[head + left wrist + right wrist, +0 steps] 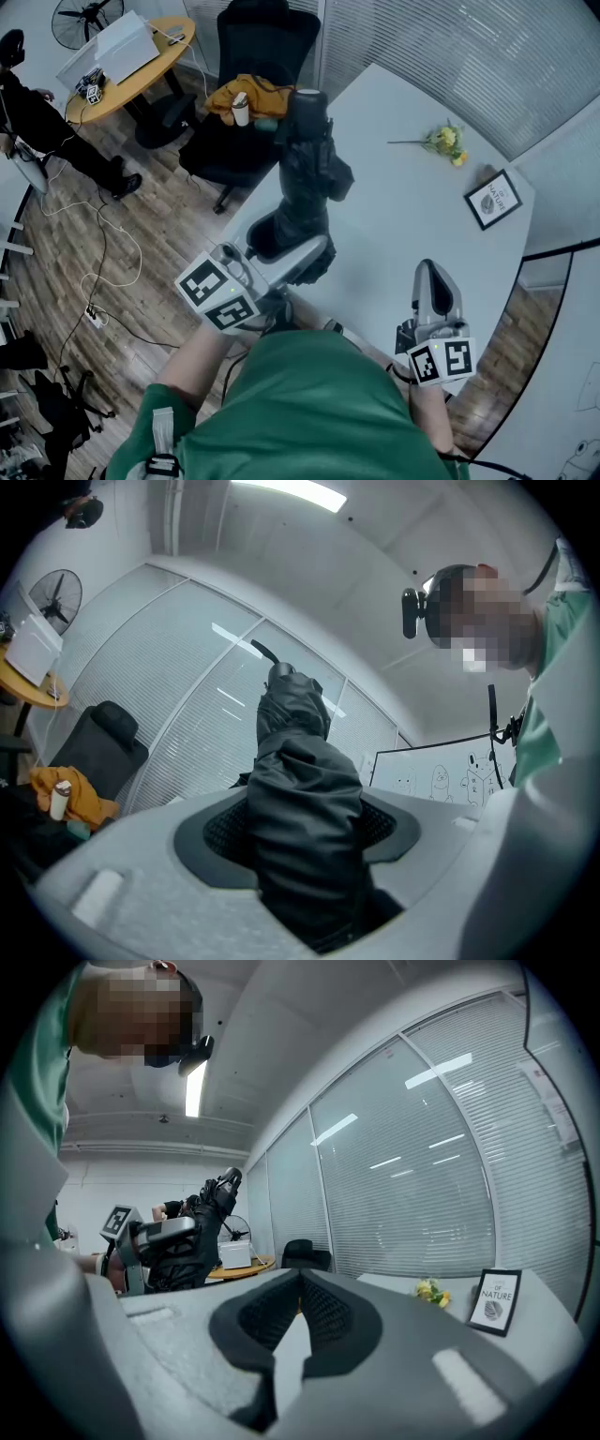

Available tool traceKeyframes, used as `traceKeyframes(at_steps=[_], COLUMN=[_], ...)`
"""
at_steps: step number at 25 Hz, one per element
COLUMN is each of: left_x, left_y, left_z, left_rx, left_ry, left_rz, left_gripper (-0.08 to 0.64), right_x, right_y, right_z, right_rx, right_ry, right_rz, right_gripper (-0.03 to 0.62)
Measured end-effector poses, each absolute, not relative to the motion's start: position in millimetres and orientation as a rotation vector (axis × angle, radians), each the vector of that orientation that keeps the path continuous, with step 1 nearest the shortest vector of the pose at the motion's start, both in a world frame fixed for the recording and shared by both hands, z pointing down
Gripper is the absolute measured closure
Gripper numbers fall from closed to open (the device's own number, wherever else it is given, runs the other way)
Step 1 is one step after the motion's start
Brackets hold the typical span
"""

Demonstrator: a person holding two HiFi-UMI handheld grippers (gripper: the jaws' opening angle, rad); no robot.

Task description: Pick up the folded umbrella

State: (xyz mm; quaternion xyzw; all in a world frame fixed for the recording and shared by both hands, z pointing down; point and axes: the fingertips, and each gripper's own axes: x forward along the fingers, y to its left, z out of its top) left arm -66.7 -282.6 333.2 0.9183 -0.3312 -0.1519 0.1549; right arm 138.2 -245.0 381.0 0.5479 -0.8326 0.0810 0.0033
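The folded umbrella [302, 178] is black, in a crumpled black sleeve. My left gripper [298, 258] is shut on its near end, and the umbrella sticks out forward over the white table [403, 234]. In the left gripper view the umbrella [305, 817] fills the gap between the jaws, with its handle end slanting up and away. The right gripper view shows the umbrella [192, 1227] held up clear of the tabletop. My right gripper [431, 281] hovers over the table's near right part. Its pads [323, 1312] meet at the tips with nothing between them.
Yellow flowers [445, 141] and a small framed picture [494, 199] lie at the table's far right. A black office chair [253, 47] with a yellow cloth [253, 94] and a cup [241, 110] stands beyond the table's left end. A round wooden table [131, 66], a person [42, 127] and floor cables [94, 272] are at the left.
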Motion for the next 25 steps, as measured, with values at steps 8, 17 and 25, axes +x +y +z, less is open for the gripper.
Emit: traceKeyframes(at_steps=[8, 17, 25], left_x=[-68, -68, -74], left_y=[-279, -283, -276], left_z=[334, 343, 340], left_rx=[2.631, 2.625, 2.623], left_ry=[-0.947, -0.958, -0.952], left_rz=[-0.444, -0.43, -0.433], left_gripper=[0.272, 0.272, 0.272], right_x=[136, 136, 130], right_y=[-244, -247, -240], right_z=[378, 378, 373], right_rx=[1.707, 1.699, 1.706], right_ry=[-2.618, -2.634, -2.627], right_rz=[0.222, 0.172, 0.17], right_gripper=[0.589, 0.589, 0.589])
